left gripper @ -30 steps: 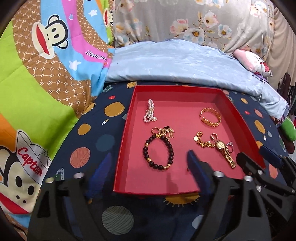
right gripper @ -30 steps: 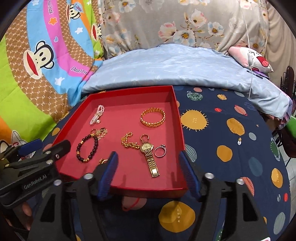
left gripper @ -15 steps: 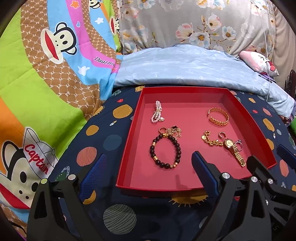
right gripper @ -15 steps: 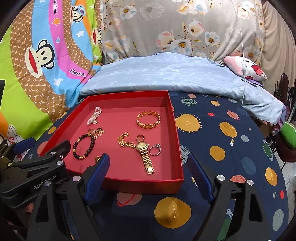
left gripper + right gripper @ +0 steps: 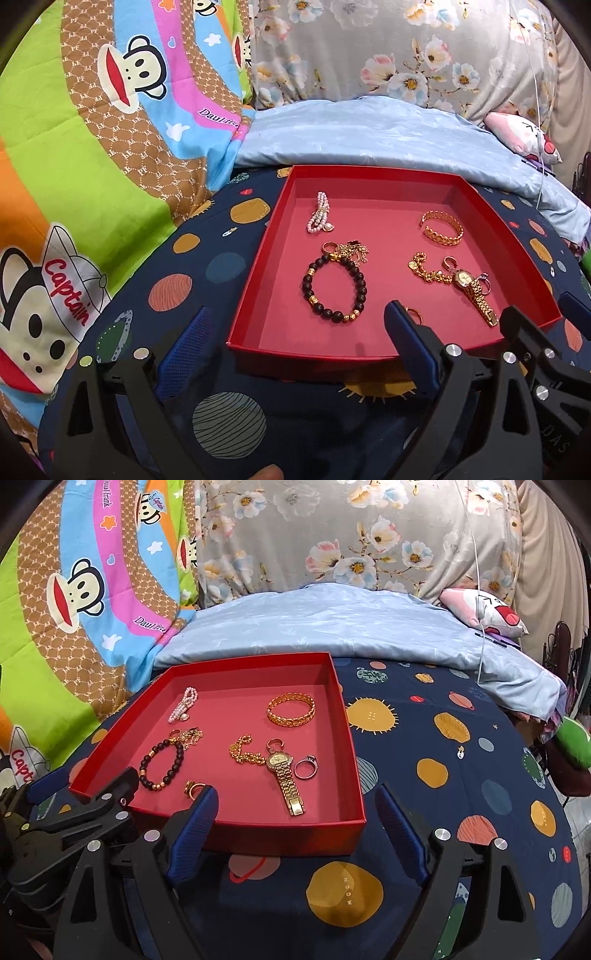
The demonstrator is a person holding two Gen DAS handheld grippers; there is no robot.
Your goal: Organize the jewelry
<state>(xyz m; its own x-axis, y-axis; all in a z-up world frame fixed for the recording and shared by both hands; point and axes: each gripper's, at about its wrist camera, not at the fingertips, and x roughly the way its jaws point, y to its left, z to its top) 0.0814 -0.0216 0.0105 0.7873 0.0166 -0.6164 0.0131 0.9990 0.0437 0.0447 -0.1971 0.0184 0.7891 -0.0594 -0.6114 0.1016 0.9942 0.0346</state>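
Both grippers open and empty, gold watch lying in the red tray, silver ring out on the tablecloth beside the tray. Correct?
Not quite: the silver ring lies inside the red tray, beside the gold watch, as the right wrist view shows. The left hand-held gripper and right hand-held gripper are open and empty.

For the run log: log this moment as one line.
left gripper: open, empty | right gripper: open, empty | red tray: holds gold watch, beaded bracelet, gold bangle | phase: pre-grasp
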